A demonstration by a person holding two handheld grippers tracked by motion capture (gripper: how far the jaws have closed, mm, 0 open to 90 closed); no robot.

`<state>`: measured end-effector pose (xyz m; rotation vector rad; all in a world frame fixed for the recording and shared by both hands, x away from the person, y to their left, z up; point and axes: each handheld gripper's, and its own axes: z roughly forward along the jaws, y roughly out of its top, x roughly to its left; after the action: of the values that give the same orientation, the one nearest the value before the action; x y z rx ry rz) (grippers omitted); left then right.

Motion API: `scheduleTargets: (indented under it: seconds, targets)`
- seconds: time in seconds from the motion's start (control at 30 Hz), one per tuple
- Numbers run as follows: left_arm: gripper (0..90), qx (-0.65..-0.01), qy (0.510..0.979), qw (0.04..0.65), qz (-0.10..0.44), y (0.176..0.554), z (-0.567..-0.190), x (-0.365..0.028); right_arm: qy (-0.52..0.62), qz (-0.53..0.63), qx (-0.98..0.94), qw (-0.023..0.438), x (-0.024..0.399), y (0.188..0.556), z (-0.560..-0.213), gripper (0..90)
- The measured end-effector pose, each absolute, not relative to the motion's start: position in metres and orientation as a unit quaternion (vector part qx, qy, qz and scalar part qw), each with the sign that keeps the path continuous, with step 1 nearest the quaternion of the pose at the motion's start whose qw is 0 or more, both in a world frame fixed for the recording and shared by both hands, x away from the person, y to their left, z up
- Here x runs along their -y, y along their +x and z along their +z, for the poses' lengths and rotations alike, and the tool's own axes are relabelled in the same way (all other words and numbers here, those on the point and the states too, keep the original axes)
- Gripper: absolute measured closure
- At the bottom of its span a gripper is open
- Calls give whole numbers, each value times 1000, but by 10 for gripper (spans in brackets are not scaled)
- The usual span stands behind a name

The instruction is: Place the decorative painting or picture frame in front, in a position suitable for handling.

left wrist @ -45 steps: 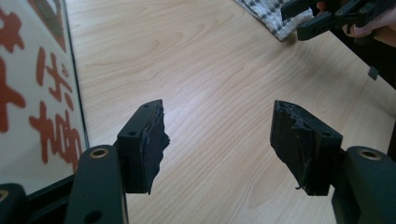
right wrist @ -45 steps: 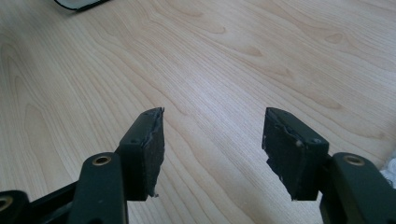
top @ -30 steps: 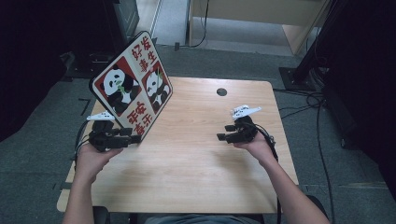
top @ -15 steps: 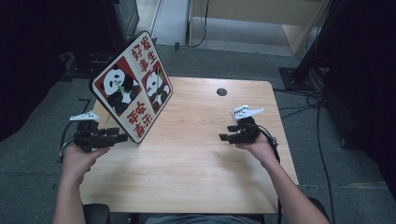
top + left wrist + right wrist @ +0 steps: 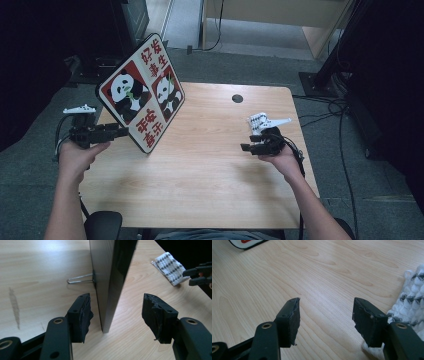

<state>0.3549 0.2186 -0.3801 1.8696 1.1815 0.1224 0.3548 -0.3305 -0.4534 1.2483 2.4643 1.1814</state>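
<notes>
left gripper (image 5: pixel 116 315): jaws spread, just been closing, sign (image 5: pixel 110 277) edge between them, seemingly untouched | right gripper (image 5: pixel 324 320): jaws spread over bare table (image 5: pixel 324 277) | cloth (image 5: pixel 412 297) beside right jaw

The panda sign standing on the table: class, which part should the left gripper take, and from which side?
Take the panda sign by its thin near side edge, coming in level from the person's left. The board stands tilted on a wire prop, and the left gripper already straddles that edge, open, pads clear.

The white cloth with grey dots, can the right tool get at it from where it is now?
Probably yes: the white cloth with grey dots lies right beside the open right tool, nothing between them.
</notes>
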Motion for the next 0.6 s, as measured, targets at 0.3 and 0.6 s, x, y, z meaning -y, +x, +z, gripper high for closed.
scheduleTargets:
  seconds: [0.3, 0.6]
  targets:
    - [404, -467, 769, 433, 46, 378, -352, -214, 412, 387, -822, 68, 333, 355, -455, 403]
    - [409, -468, 767, 438, 40, 401, -323, -214, 414, 385, -822, 67, 333, 354, -456, 403]
